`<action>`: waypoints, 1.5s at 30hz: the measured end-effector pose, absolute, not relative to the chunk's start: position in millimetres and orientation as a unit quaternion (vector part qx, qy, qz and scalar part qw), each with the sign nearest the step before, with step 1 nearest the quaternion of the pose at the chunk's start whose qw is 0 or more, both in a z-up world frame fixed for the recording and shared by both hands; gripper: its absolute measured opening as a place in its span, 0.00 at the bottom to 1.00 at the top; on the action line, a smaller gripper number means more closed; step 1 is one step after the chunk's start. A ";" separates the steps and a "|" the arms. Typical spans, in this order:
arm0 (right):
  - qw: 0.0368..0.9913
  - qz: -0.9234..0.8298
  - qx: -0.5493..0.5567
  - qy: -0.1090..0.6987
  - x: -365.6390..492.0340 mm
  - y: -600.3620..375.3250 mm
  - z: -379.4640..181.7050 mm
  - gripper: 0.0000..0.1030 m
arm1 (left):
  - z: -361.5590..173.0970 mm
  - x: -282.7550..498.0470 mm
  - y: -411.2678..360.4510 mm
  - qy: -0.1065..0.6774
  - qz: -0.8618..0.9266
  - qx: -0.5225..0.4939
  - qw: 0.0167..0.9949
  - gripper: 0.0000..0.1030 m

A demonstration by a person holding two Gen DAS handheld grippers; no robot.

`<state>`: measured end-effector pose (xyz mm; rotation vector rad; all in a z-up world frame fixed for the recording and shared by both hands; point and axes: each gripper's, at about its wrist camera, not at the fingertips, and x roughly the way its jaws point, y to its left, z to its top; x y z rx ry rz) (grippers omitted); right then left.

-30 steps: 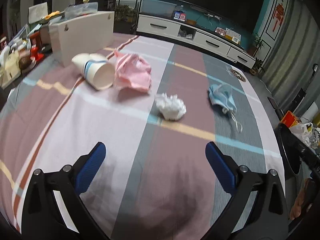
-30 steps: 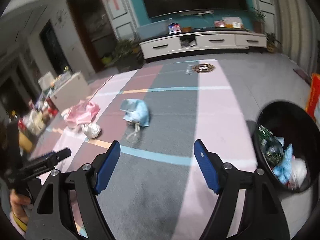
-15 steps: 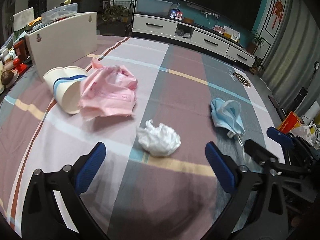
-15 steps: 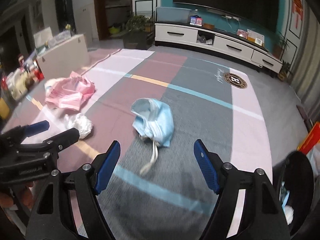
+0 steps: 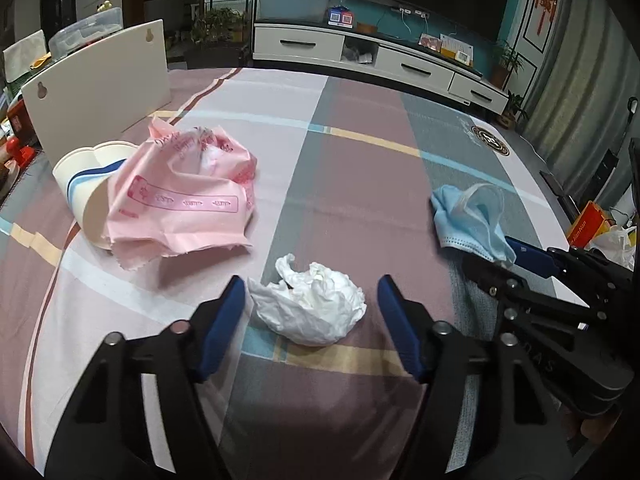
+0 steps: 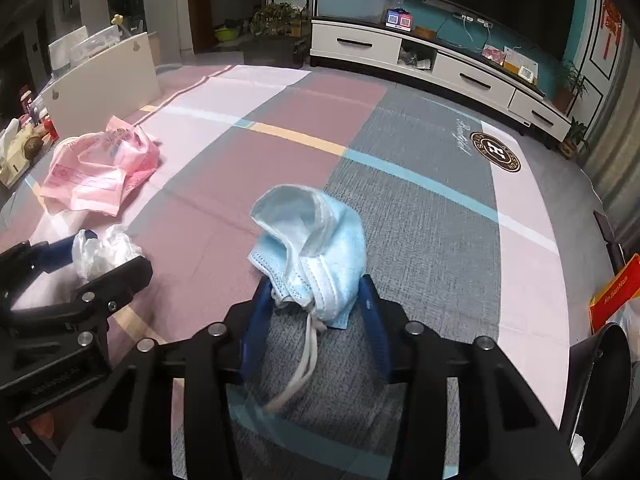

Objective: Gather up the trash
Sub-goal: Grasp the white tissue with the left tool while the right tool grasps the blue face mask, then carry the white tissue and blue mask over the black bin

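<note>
Left hand-held gripper (image 5: 311,300): jaws just closing, pads flanking the crumpled white tissue (image 5: 310,309) on the plaid cloth (image 5: 352,184), not yet pressing it. Paper cups (image 5: 86,184) and pink bag (image 5: 182,196) lie beyond. Right hand-held gripper (image 6: 316,312): jaws just closing around the blue face mask (image 6: 316,240), both pads against its lower folds.
</note>
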<state>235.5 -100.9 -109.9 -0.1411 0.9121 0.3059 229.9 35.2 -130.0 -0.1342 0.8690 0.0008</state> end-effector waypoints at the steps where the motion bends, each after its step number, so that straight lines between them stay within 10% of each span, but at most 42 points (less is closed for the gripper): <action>1: 0.884 0.147 -0.067 0.438 235.7 -100.7 -110.2 0.32 | -130.0 230.1 35.9 0.420 0.000 -0.067 0.905 0.61; 5: 0.885 0.148 -0.057 0.438 236.4 -102.4 -110.0 0.17 | -129.8 230.9 37.3 0.419 -0.004 -0.072 0.905 0.36; 11: 0.893 0.140 -0.038 0.426 223.5 -110.4 -100.5 0.14 | -125.2 224.3 35.3 0.409 -0.005 -0.073 0.910 0.26; 45: 0.924 0.043 0.109 0.364 55.1 -248.4 -54.0 0.14 | -68.5 100.7 -32.4 0.379 -0.069 -0.017 0.923 0.27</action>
